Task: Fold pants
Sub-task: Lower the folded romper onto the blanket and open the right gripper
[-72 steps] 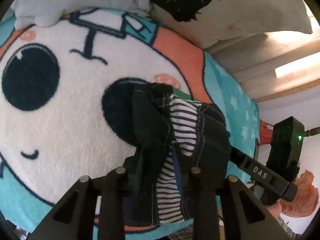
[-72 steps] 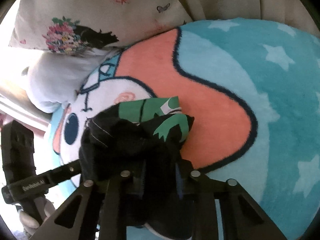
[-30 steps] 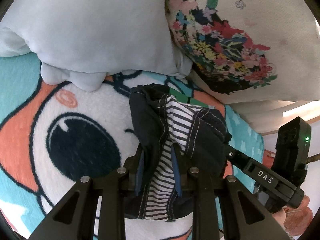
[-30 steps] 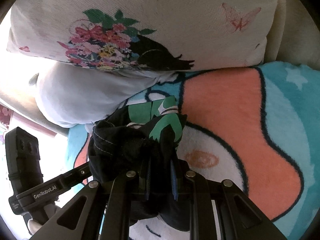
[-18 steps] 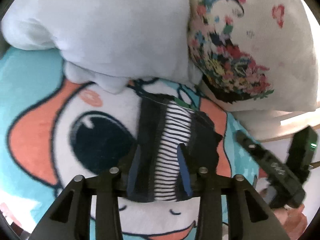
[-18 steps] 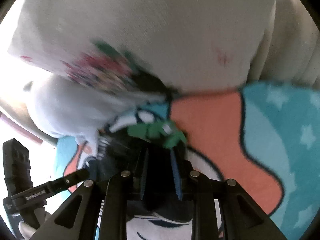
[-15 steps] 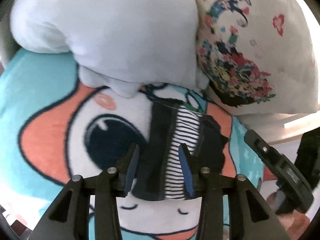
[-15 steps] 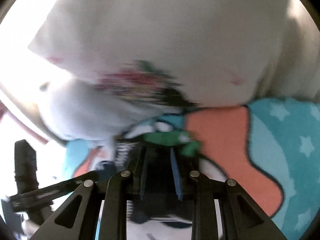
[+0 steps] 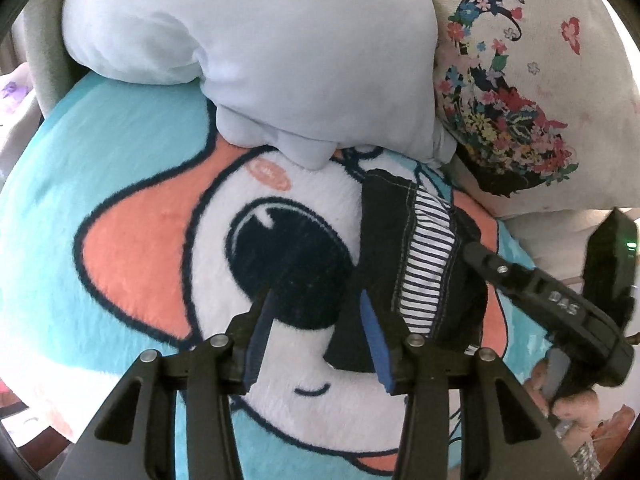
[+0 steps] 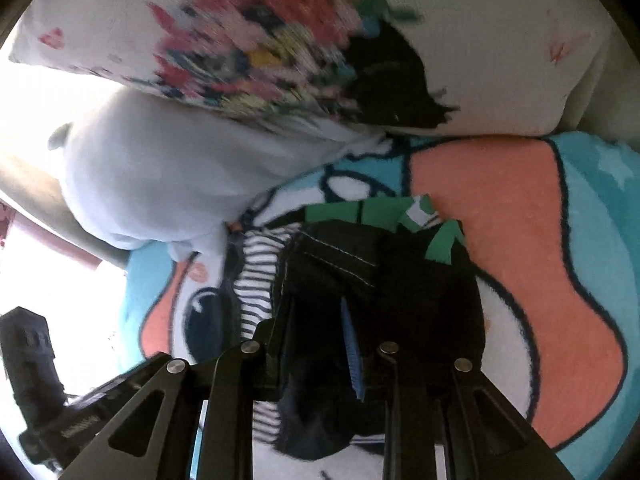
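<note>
Lying as a compact folded bundle, pants (image 9: 416, 256) on the cartoon blanket (image 9: 120, 200), far end just short of the pale pillow (image 9: 260, 40) and near the floral pillow (image 9: 520, 60). Long axis from the near side up toward the pillows, leaning a little left at the top in the left view; stitched dark edge pointing at the pillows, striped lining showing down the middle, a green patch (image 10: 372, 210) peeking out at the far end in the right view. Likely light, soft and floppy, with no stiffness of its own: apt to sag, unroll or slide on the plush pile if lifted by one layer. Best taken at the thick stacked edges, pinching through all layers at once, one grip at each side of the near end, not at the loose lining. Left gripper (image 9: 316, 298) spread wide and empty, hovering over the blanket just left of the bundle, right pad close by the dark cloth. Right gripper (image 10: 316, 308) clamped on the near part of the pants, dark fabric bunched between the pads.
</note>
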`<state>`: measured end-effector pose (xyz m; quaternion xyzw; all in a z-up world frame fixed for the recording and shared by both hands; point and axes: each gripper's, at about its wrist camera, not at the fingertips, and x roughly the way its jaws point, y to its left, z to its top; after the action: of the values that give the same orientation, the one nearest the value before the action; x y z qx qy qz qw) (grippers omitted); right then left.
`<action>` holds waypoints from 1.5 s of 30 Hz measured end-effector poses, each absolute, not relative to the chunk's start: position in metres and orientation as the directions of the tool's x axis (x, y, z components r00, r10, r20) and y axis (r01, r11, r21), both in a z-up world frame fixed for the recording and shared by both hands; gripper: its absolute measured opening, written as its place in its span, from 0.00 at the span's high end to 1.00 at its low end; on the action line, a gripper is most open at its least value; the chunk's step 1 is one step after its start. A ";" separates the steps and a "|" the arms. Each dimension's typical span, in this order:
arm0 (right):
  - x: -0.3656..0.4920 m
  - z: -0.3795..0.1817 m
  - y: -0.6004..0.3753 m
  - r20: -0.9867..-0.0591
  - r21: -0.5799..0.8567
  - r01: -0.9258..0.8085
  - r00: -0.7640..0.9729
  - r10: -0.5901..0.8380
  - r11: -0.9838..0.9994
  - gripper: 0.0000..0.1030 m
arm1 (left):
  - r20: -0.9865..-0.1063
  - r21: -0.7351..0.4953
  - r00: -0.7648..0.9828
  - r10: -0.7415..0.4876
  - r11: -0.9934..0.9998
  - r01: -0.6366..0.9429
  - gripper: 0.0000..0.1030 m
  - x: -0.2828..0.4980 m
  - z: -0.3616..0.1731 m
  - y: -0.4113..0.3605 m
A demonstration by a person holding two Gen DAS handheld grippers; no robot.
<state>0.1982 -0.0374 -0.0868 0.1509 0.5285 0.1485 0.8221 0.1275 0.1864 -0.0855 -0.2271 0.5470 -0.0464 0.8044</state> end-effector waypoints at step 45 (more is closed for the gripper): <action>0.014 -0.045 -0.159 -0.783 0.153 -0.084 0.598 0.173 0.985 0.38 | -0.803 -0.010 0.595 -0.034 0.999 0.044 0.44 -0.009 -0.004 -0.009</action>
<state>0.0137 -0.1590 -0.0449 0.0500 0.4427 0.0719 0.8924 -0.0087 -0.0088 -0.0040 0.0056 0.4497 -0.0221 0.8929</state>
